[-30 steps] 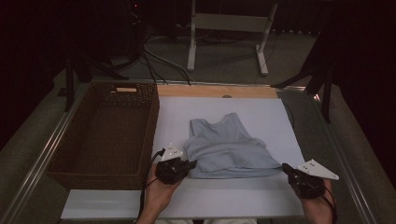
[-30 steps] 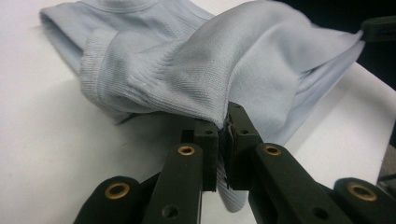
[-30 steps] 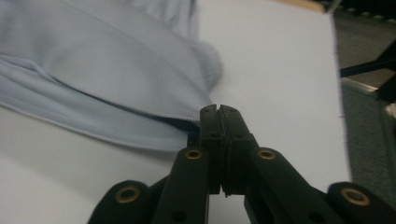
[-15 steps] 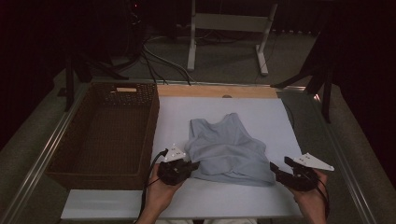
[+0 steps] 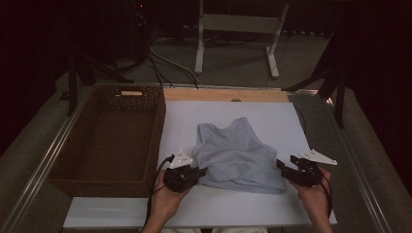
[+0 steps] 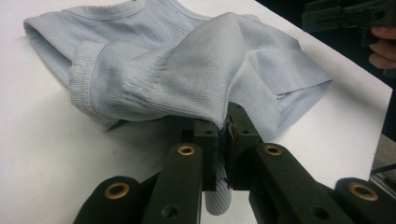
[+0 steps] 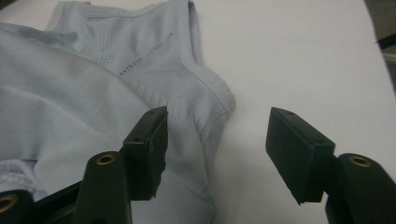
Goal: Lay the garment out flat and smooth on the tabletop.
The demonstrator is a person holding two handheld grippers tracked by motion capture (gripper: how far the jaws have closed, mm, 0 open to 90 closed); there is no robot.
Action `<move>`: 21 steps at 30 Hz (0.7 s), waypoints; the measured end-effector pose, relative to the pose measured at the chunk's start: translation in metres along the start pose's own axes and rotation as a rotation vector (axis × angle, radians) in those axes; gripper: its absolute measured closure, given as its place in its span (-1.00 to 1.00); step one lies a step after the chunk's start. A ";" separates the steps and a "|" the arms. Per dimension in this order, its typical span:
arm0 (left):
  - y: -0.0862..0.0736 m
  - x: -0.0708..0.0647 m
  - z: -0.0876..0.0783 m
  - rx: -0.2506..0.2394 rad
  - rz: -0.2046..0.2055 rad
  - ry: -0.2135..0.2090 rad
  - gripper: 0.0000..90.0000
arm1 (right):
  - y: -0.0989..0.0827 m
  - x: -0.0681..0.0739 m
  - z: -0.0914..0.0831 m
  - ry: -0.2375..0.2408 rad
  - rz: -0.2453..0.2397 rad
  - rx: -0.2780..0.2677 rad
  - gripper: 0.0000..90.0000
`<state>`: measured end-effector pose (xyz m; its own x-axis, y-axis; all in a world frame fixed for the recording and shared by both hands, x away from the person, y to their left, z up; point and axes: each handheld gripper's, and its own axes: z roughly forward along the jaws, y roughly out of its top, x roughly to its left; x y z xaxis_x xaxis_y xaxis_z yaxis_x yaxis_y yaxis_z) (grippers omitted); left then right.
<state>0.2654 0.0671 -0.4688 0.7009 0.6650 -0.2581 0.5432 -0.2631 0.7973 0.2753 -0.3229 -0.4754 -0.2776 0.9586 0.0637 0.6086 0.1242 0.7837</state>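
Left gripper (image 6: 224, 140) pinched tight on a fold of the light blue tank top (image 6: 187, 79), cloth bunched up just past the fingertips. Right gripper (image 7: 215, 140) jaws just been closing a bit, still spread, nothing gripped, shirt's edge lying under the gap. Shirt spread between both on the white board (image 5: 272, 121), wicker basket (image 5: 107, 141) well off beyond the left gripper.

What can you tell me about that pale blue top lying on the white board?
The pale blue top is a sleeveless knit garment, ribbed at its hems, with a perforated mesh pattern near the neckline. It lies crumpled and partly folded over itself on the white board, neckline toward the far side. The left hand-held gripper is shut on a fold of it, lifting that fabric slightly. The right hand-held gripper stands open at its other edge, one jaw over the cloth.
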 end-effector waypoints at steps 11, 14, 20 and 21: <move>0.000 0.001 0.000 -0.003 -0.001 0.003 0.93 | 0.000 0.000 0.028 0.014 0.018 0.078 0.15; 0.000 0.001 0.000 -0.004 -0.001 0.004 0.93 | -0.001 0.002 0.034 0.024 0.013 0.108 0.36; 0.000 0.001 0.000 0.001 0.003 0.007 0.93 | 0.001 0.006 0.033 0.028 -0.023 0.138 0.98; -0.001 0.002 0.000 0.001 0.002 0.007 0.93 | 0.002 0.005 0.030 0.018 -0.024 0.128 0.99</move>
<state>0.2663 0.0681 -0.4697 0.6987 0.6694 -0.2524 0.5422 -0.2654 0.7972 0.2973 -0.3105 -0.4922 -0.3064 0.9502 0.0578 0.6913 0.1803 0.6997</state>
